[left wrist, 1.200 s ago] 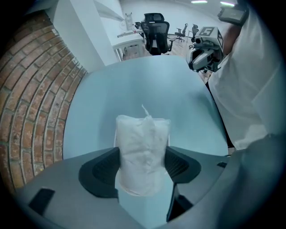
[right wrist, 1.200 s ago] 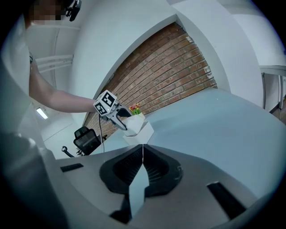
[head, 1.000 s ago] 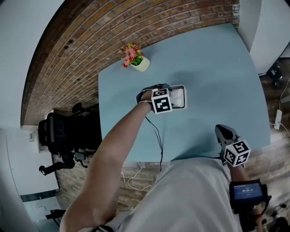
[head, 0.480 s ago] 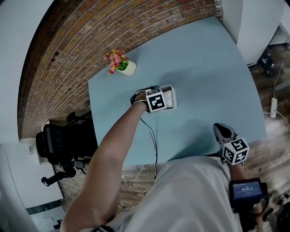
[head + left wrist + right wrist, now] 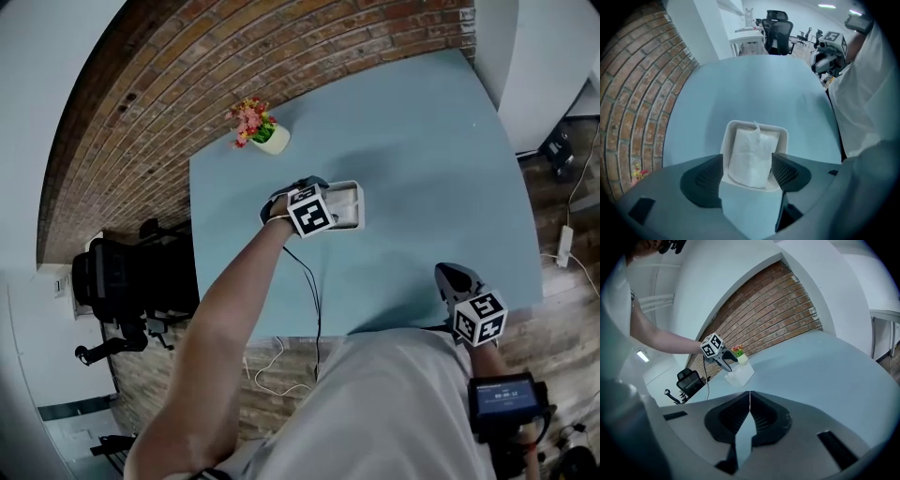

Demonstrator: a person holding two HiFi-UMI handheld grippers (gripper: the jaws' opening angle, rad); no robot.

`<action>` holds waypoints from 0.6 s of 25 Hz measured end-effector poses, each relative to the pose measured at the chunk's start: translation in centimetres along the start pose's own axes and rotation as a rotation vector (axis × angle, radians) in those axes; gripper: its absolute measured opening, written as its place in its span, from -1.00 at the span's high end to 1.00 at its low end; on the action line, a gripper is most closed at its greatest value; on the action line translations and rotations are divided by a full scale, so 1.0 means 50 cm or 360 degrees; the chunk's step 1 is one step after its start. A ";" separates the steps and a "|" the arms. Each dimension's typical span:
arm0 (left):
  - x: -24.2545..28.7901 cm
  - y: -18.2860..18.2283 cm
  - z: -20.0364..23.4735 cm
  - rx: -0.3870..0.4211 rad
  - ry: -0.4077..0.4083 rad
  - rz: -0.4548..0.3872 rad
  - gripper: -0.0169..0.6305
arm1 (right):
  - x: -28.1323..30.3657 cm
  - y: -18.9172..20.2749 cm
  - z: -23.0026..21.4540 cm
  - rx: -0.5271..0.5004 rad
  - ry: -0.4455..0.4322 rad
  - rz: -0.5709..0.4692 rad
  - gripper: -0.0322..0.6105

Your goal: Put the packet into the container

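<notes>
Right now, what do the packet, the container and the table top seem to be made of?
The packet: seems thin, soft plastic film, milky white with a dull sheen; it is crinkled, with a seam fin on top.
The container: probably rigid moulded plastic, white and matte; smooth walls, rounded corners.
The table: smooth, matte, pale blue-grey top, maybe laminate; its core does not show.

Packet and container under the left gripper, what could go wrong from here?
The jaws of the left gripper stand apart, close beside the packet lying in the container. Lifting away could snag the packet and drag it out. A jaw catching the container's rim might also tip it or shove it across the table.
</notes>
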State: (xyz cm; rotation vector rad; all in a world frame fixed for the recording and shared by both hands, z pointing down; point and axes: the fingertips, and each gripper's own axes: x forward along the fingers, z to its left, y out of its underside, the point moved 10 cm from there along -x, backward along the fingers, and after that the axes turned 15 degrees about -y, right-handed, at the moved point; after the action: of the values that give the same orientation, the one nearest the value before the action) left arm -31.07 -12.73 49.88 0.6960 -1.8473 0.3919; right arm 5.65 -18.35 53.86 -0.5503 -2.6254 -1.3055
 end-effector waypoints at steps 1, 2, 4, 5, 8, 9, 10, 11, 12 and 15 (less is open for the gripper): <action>-0.012 0.005 0.001 -0.0053 -0.0027 -0.0017 -0.07 | 0.002 -0.003 -0.002 -0.0010 -0.0016 0.0012 0.87; -0.024 0.011 0.000 -0.0102 -0.0052 -0.0034 -0.07 | 0.004 -0.005 -0.004 -0.0018 -0.0032 0.0024 0.87; -0.047 0.024 -0.008 -0.0202 -0.0089 -0.0071 -0.06 | 0.010 -0.010 -0.003 -0.0035 -0.0067 0.0047 0.87; -0.058 0.030 -0.013 -0.0253 -0.0104 -0.0095 -0.06 | 0.013 -0.014 -0.003 -0.0050 -0.0083 0.0055 0.87; -0.089 0.045 -0.041 -0.0389 -0.0145 -0.0159 -0.06 | 0.028 -0.031 0.004 -0.0128 -0.0144 0.0059 0.87; -0.101 0.051 -0.057 -0.0433 -0.0156 -0.0176 -0.06 | 0.034 -0.040 0.006 -0.0161 -0.0173 0.0062 0.87; -0.112 0.056 -0.074 -0.0480 -0.0166 -0.0196 -0.05 | 0.041 -0.050 0.008 -0.0194 -0.0203 0.0069 0.87; -0.125 0.063 -0.092 -0.0534 -0.0177 -0.0222 -0.01 | 0.048 -0.059 0.010 -0.0223 -0.0229 0.0075 0.87; -0.137 0.070 -0.109 -0.0599 -0.0188 -0.0254 0.12 | 0.057 -0.067 0.015 -0.0246 -0.0250 0.0078 0.87; -0.168 0.097 -0.163 -0.0878 -0.0202 -0.0412 0.40 | 0.081 -0.087 0.034 -0.0297 -0.0289 0.0068 0.87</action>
State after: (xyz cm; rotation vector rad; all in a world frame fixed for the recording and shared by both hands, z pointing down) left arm -25.99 -2.01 45.44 0.5701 -1.8353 -0.3306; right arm 0.25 -18.38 50.83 -0.7828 -2.6298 -1.5658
